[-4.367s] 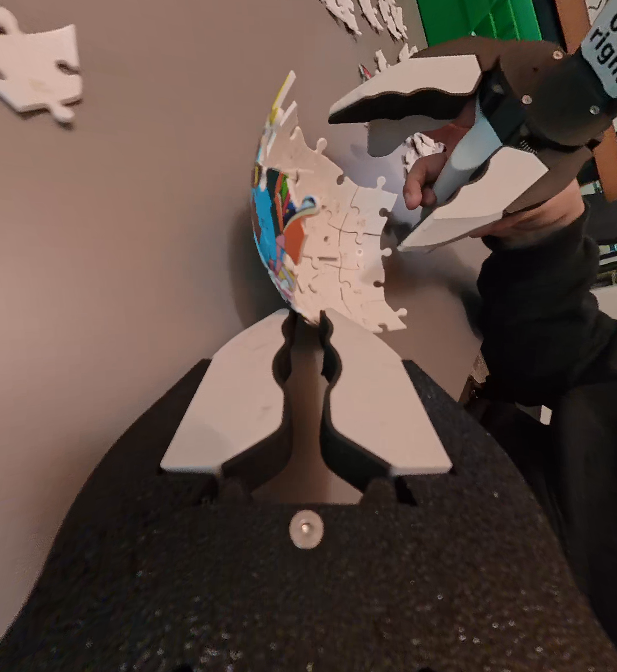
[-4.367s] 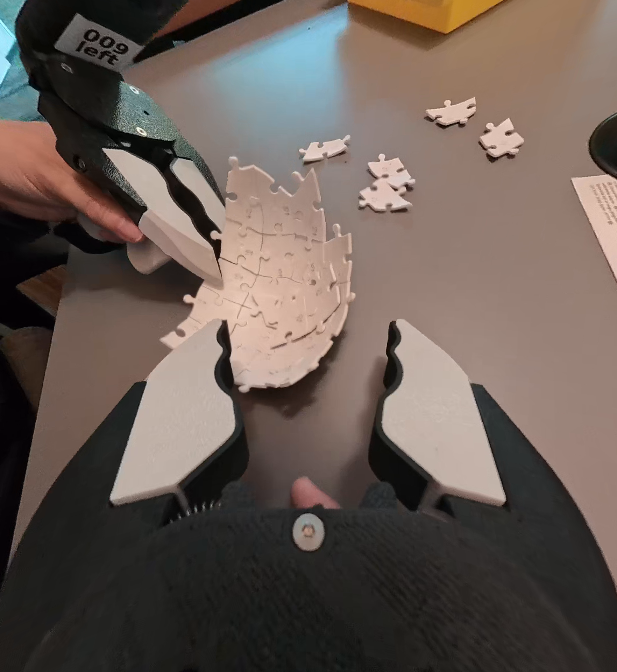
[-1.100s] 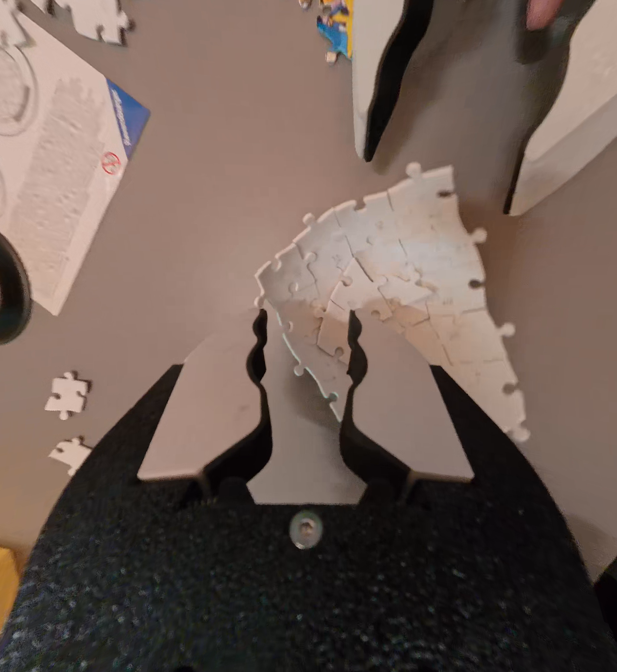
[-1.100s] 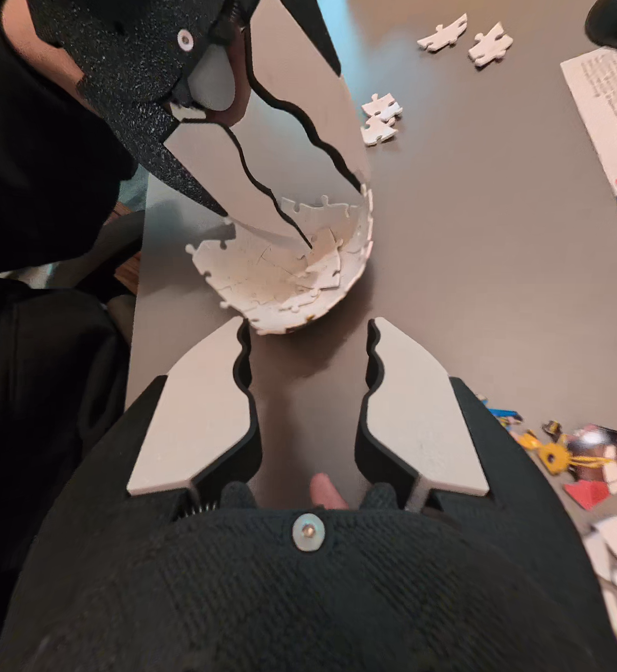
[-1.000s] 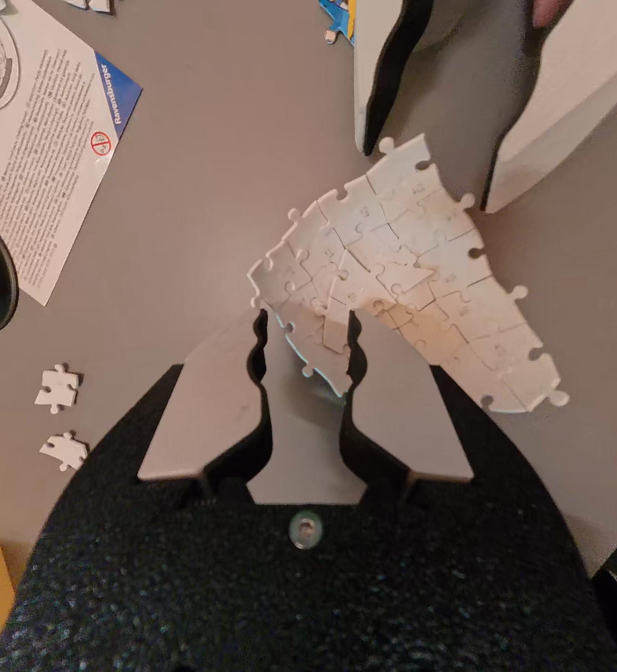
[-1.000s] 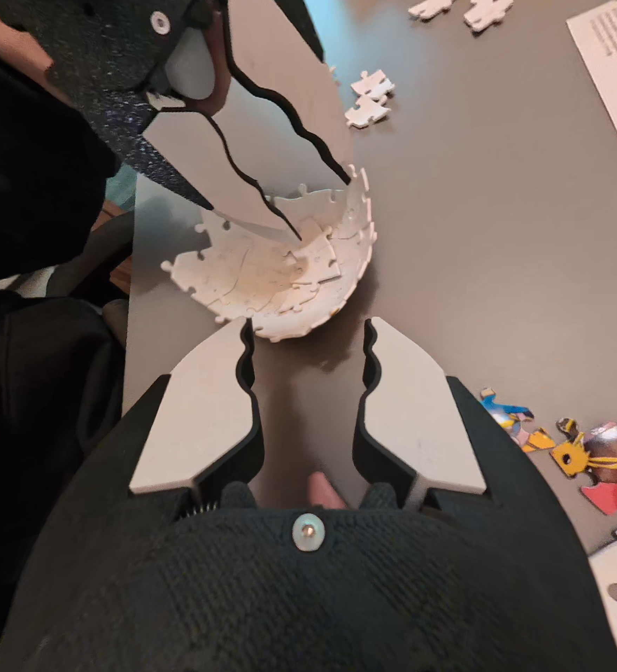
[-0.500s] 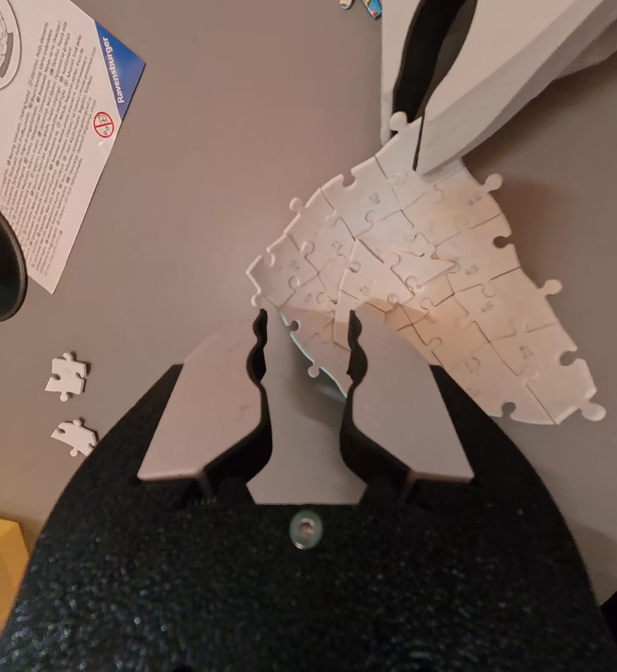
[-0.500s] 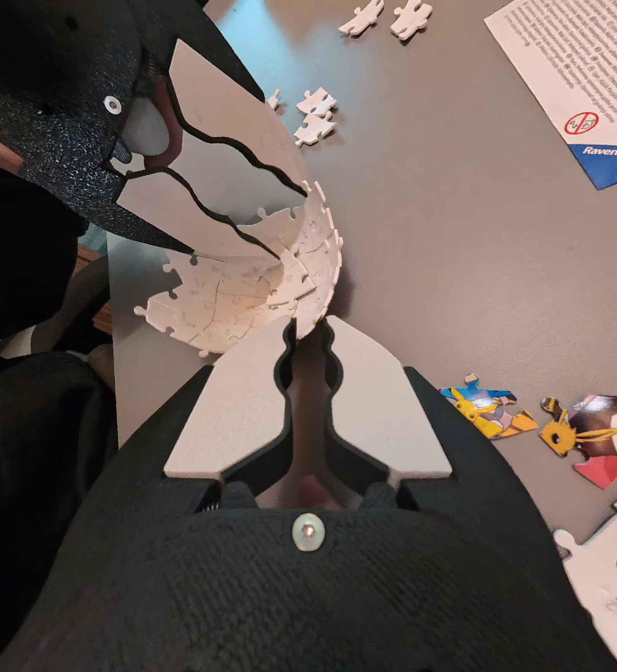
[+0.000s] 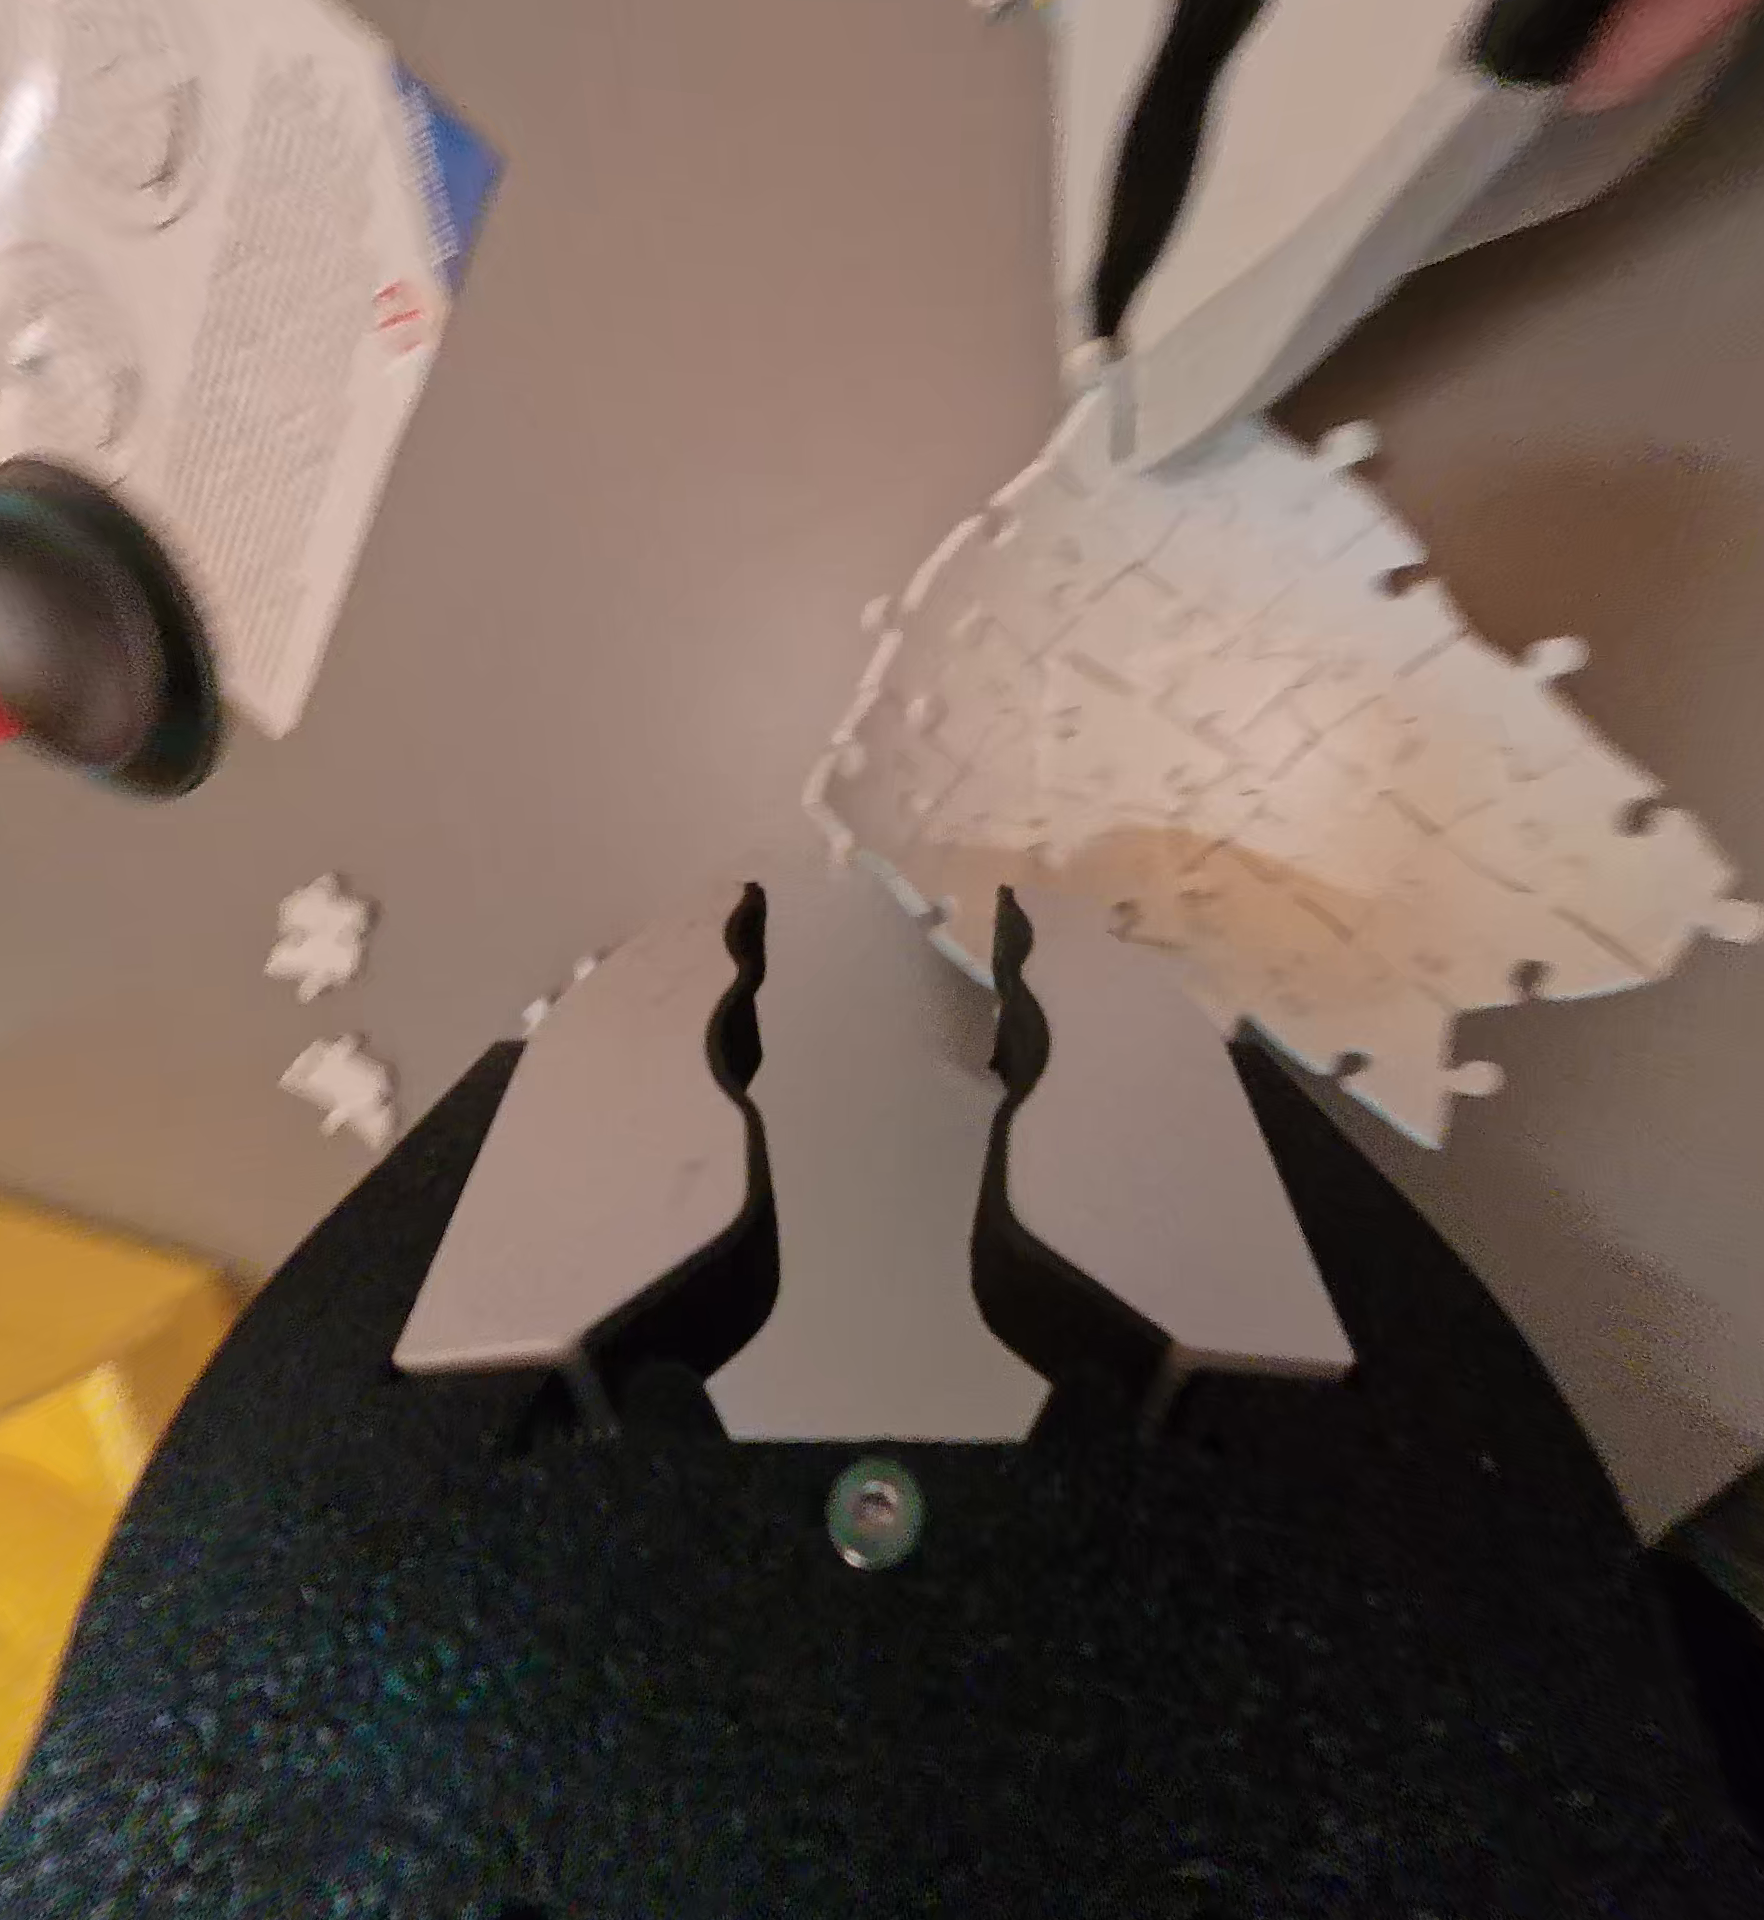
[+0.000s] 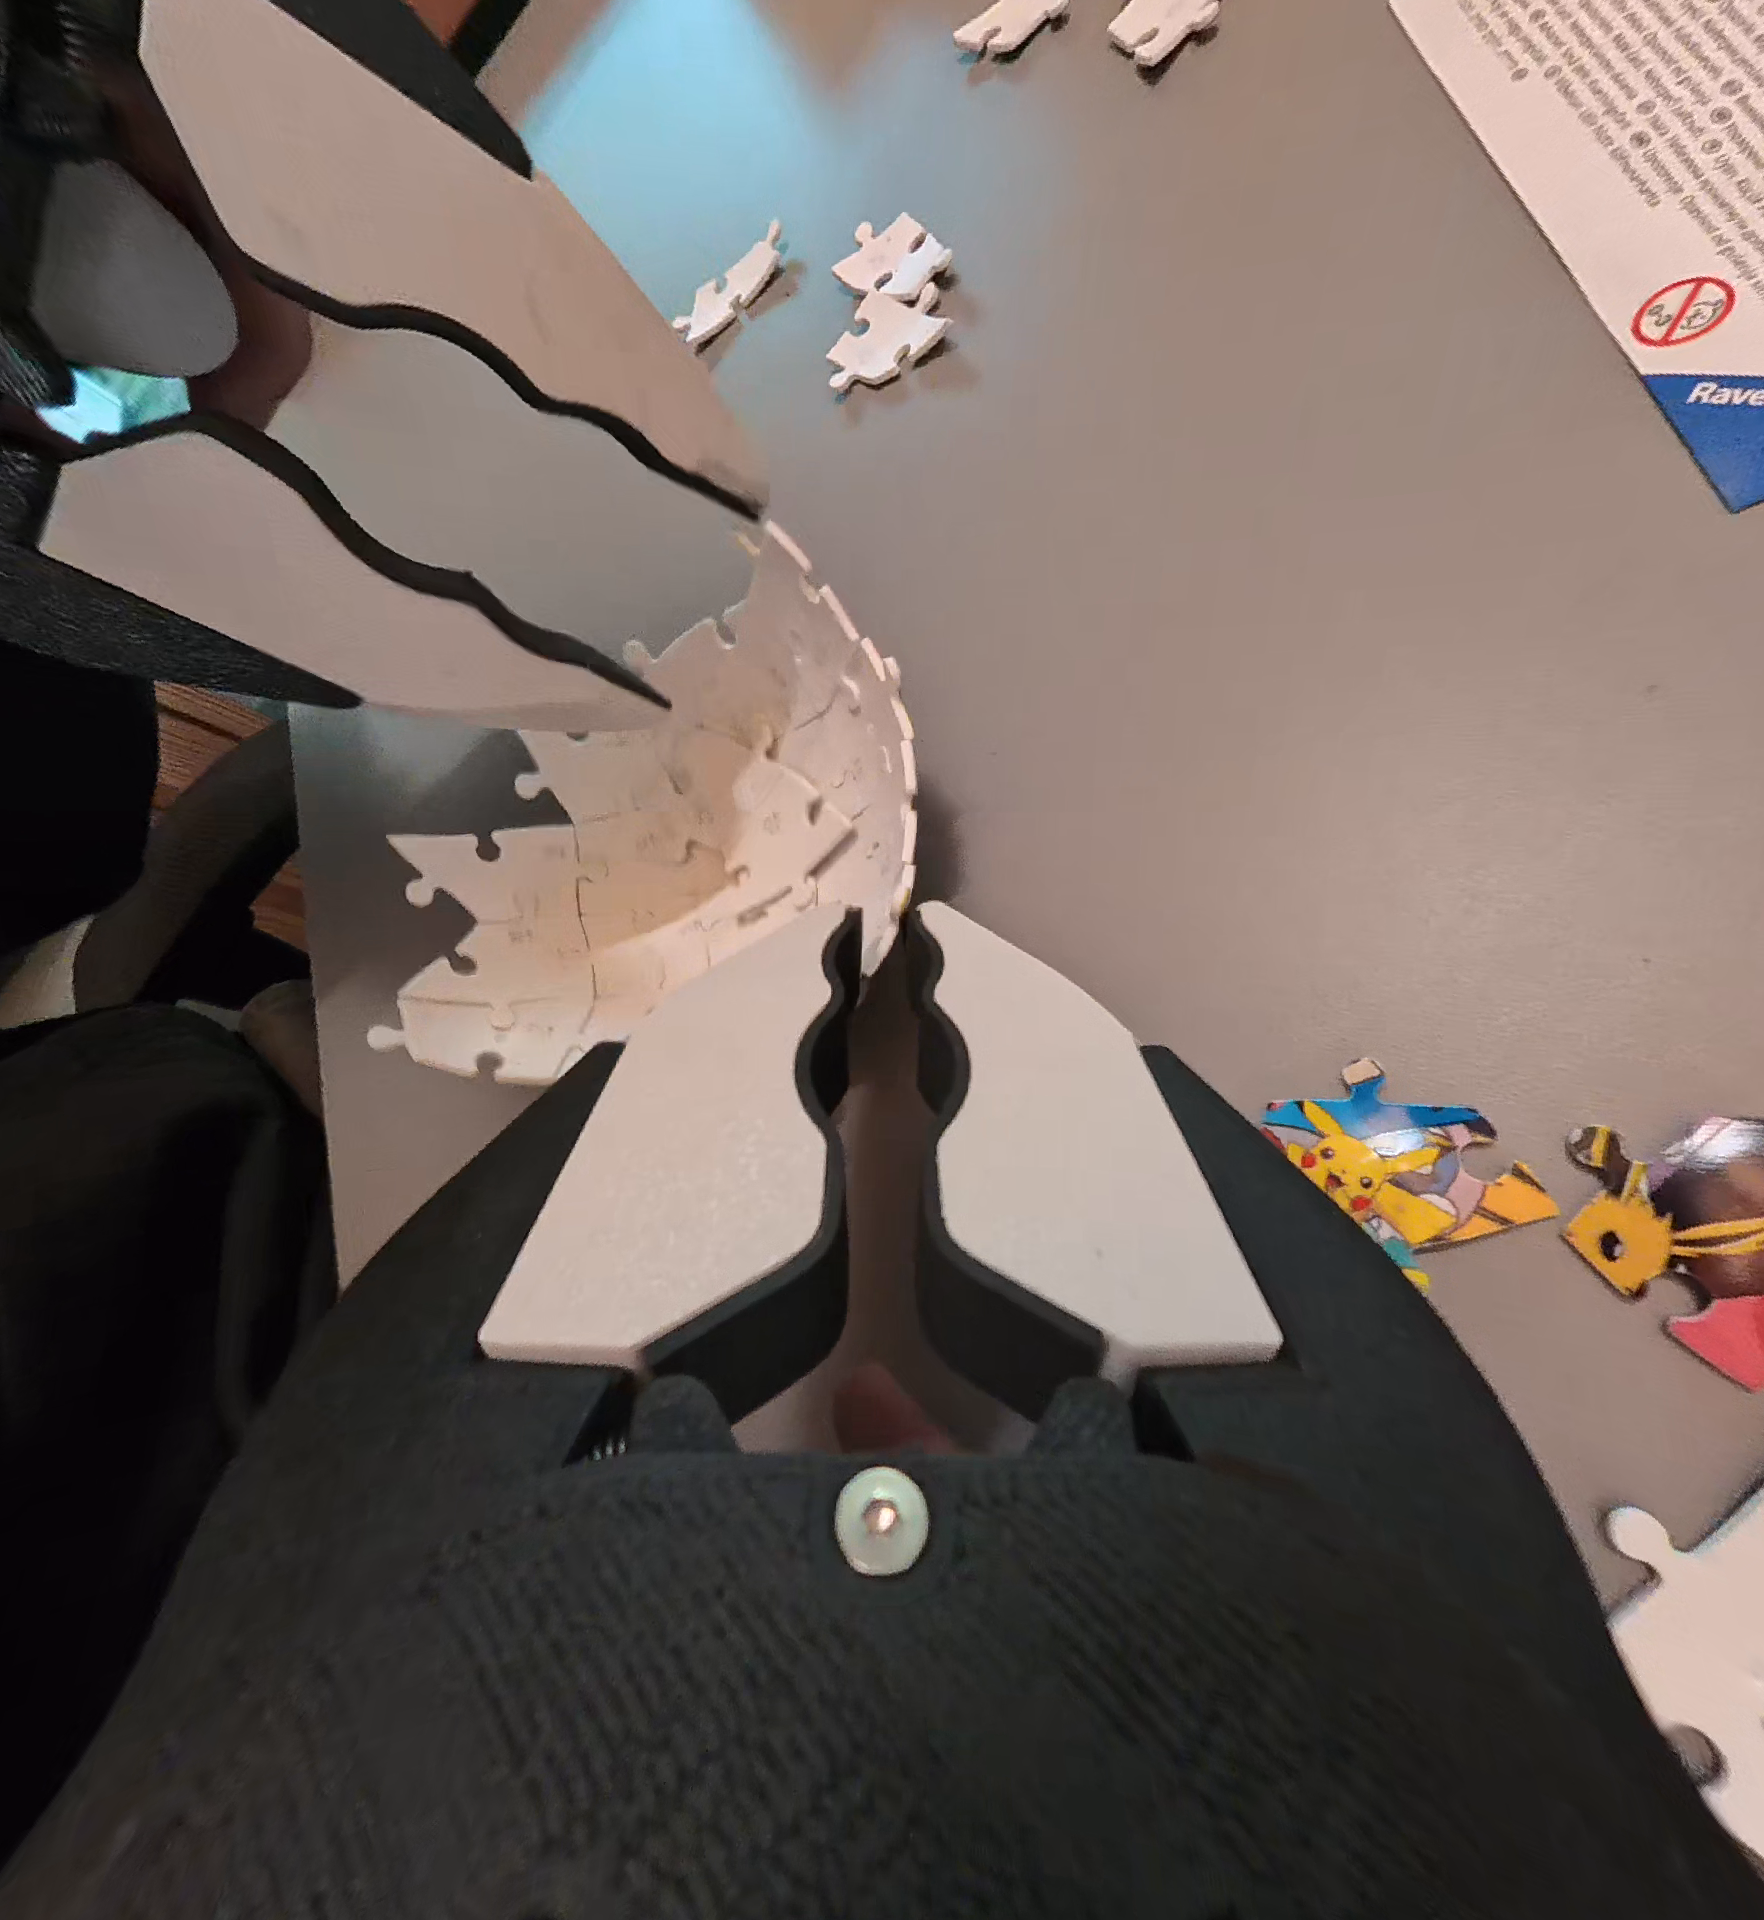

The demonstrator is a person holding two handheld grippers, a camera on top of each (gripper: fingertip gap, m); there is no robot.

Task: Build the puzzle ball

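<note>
- Left wrist view: looking steeply down along the left gripper (image 9: 876,904) at the grey table (image 9: 649,416), close, heavily blurred.
- Right wrist view: looking down and forward along the right gripper (image 10: 883,925), close, sharp.
- Facing each other; sharing the curved puzzle shell (image 9: 1221,748) (image 10: 712,831), both grippers, the leaflet (image 9: 213,343) (image 10: 1667,208).

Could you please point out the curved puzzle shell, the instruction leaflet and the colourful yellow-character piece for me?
curved puzzle shell (image 10: 649,894): right wrist view, on its white inner face.
instruction leaflet (image 10: 1626,197): right wrist view, on its printed white area.
yellow-character piece (image 10: 1397,1174): right wrist view, on its printed face.
</note>
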